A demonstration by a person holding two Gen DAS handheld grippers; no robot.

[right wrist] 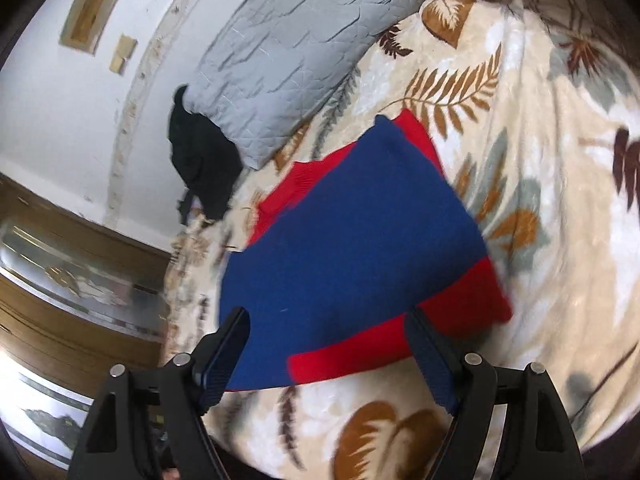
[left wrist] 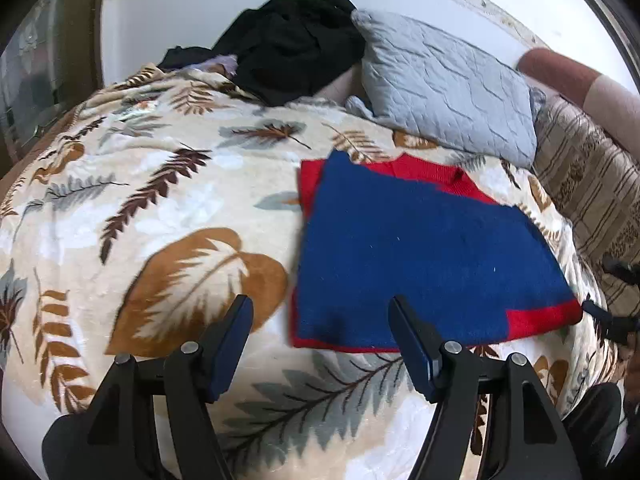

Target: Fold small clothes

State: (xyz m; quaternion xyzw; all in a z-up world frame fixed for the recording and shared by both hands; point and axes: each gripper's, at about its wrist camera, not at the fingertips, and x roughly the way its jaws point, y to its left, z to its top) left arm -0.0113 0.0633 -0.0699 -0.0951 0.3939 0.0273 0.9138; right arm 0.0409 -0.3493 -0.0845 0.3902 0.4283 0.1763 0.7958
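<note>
Sweater (left wrist: 420, 256) lies folded flat on blanket (left wrist: 160, 200), so left gripper (left wrist: 320, 320) and right gripper (right wrist: 328, 332) hover above it, jaws apart, empty.

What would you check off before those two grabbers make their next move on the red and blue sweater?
1. Sweater lying flat on the leaf-print blanket: ok, blue panel folded over the red.
2. Left gripper free: ok, jaws apart, nothing between them.
3. Right gripper free: ok, jaws apart above the sweater's near edge, not pinching it.
4. Room to fold: ok, the grey pillow and black clothes pile lie apart from the sweater.
5. Edges lined up: not ok, red strips show past the blue along several sides.
6. Sleeves tucked underneath: cannot tell, hidden by the blue panel.
</note>
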